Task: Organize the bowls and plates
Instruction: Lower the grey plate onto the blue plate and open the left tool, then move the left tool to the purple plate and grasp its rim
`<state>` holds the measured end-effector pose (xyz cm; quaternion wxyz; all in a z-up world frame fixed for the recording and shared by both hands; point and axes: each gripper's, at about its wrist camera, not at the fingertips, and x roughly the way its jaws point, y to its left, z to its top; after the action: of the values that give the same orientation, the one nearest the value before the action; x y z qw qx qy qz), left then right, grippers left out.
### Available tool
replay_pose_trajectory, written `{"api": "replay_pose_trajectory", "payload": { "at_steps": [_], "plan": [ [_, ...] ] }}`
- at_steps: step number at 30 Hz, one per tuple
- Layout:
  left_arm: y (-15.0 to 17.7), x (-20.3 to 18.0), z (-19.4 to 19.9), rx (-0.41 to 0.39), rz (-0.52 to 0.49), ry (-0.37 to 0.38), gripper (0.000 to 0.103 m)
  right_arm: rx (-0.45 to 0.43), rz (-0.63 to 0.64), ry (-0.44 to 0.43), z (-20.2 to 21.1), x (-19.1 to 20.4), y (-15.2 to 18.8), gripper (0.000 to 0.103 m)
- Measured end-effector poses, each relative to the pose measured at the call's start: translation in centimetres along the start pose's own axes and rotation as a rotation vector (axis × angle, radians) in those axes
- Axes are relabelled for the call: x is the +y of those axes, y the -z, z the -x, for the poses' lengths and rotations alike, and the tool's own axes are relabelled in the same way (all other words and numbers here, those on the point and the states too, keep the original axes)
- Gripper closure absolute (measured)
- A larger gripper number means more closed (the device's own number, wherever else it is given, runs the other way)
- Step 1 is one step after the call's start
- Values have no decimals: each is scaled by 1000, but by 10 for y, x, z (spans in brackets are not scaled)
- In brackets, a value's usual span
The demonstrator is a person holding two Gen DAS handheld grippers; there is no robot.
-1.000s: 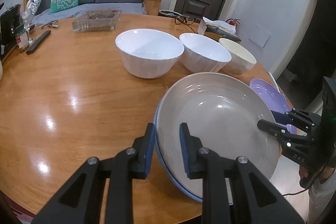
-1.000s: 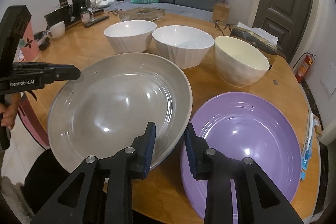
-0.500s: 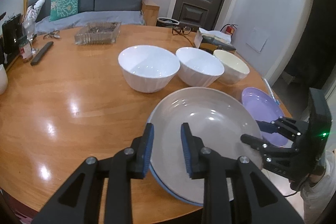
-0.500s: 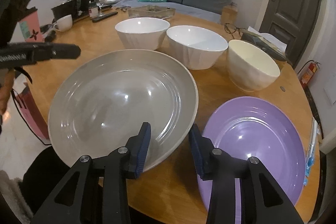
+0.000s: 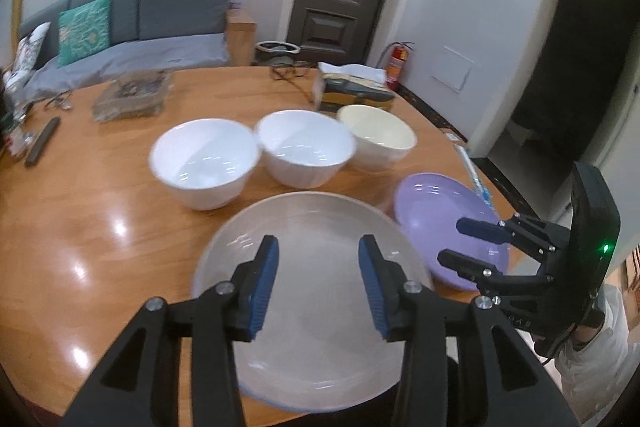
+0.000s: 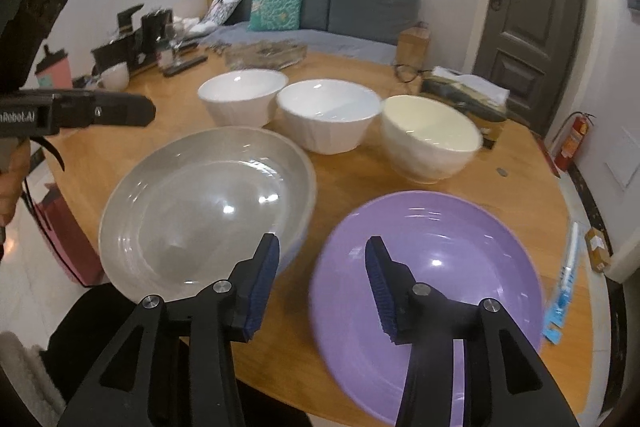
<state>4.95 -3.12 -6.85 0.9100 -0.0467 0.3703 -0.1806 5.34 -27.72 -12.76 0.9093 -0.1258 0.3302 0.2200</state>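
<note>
A grey plate [image 5: 316,267] lies on a blue plate whose rim [image 5: 280,405] shows under it, at the table's near edge; it also shows in the right wrist view [image 6: 200,203]. A purple plate [image 6: 432,267] lies to its right, also in the left wrist view [image 5: 436,211]. Behind stand two white bowls [image 5: 204,161] [image 5: 306,151] and a cream bowl [image 5: 376,135]. My left gripper [image 5: 318,285] is open and empty above the grey plate. My right gripper [image 6: 324,289] is open and empty, above the gap between the grey and purple plates.
The round wooden table [image 5: 80,211] also holds a glass tray [image 5: 132,95], a tissue box [image 5: 352,89], glasses [image 5: 288,71], a remote [image 5: 42,141] and a blue pen [image 6: 566,279] at the right edge. Cups and dark boxes [image 6: 132,39] stand at the far left.
Both grippers have opened and let go of the grey plate, which now rests on the blue plate. Both have pulled back and risen a little.
</note>
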Motion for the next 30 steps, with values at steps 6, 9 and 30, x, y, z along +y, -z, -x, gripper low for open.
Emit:
{"api": "replay_pose_trajectory", "payload": {
  "at_steps": [6,9,30],
  "plan": [
    [-8,-43,-24,32,-55,63,65,-30,-64,72,24,-39,15,58],
    [-8,-65,-39,57,-86,89,65,-39,-109,118,32,-61,26,58],
    [-7,-110,-120,180,-139,56,65,33,-266,157,19,-127,84,62]
  ]
}}
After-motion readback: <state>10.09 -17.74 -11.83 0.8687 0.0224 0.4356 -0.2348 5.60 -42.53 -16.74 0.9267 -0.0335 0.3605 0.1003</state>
